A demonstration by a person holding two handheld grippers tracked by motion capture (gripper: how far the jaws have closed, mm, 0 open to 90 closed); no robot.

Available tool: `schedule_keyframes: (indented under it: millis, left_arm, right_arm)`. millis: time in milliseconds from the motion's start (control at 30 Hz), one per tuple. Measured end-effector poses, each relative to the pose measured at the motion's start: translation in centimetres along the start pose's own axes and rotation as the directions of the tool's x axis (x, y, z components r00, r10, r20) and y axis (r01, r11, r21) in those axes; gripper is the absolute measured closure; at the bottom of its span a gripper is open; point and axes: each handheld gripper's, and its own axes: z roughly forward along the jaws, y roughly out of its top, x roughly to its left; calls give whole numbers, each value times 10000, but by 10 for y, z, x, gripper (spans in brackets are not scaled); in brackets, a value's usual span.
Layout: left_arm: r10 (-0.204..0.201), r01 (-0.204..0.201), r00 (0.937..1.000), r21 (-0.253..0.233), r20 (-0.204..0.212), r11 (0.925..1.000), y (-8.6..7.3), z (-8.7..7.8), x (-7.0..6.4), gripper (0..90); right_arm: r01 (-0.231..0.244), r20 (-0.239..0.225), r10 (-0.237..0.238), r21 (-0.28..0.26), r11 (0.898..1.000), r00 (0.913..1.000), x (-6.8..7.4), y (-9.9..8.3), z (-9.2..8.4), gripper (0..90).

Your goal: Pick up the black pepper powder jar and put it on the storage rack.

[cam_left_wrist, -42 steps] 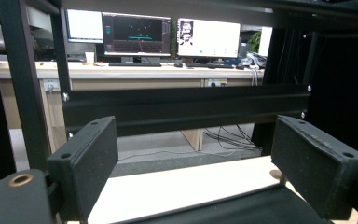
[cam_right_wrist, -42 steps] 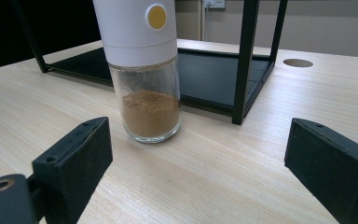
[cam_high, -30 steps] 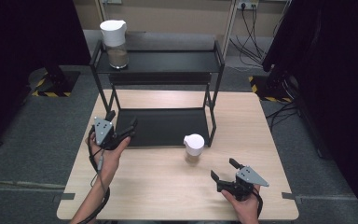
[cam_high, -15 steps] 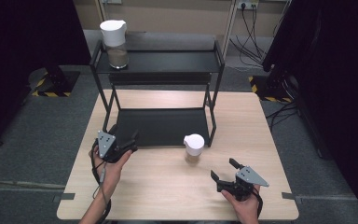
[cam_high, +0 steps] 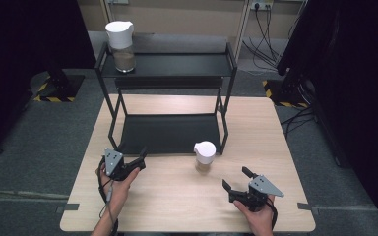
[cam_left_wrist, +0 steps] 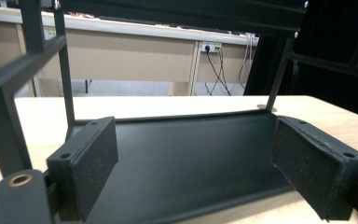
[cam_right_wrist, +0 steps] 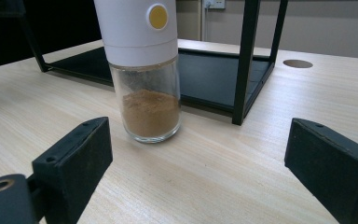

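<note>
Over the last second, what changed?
The left gripper drew back toward the person and down from the rack's front edge, jaws open, holding nothing. The right gripper, the grinder on the table and the one on the top shelf stayed put.

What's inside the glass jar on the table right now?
The jar holds brown powder filling roughly its lower third; clear glass above it. The white cap hides whatever sits inside the top section.
</note>
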Motion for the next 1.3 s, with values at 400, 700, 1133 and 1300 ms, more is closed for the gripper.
schedule_keyframes:
  millis: [400, 700, 1133, 1300]
  left_arm:
    - [-204, 208, 9997, 345, -106, 9992, -12, -1, 4, 137]
    - [-337, 330, 9994, 565, 108, 9979, -19, 0, 6, 131]
    - [-273, 257, 9994, 742, 200, 9969, -19, 2, 6, 122]
    - [-238, 220, 9994, 733, 241, 9971, -19, 1, 6, 121]
  right_arm:
    - [-9, -22, 9, 10, 10000, 10000, 0, 0, 0, 77]
    - [-7, -31, 7, 27, 10000, 10000, 0, 0, 0, 77]
    - [2, -56, -2, -3, 10000, 10000, -1, 0, 0, 77]
    - [-21, -42, 21, 8, 10000, 10000, -1, 0, 0, 76]
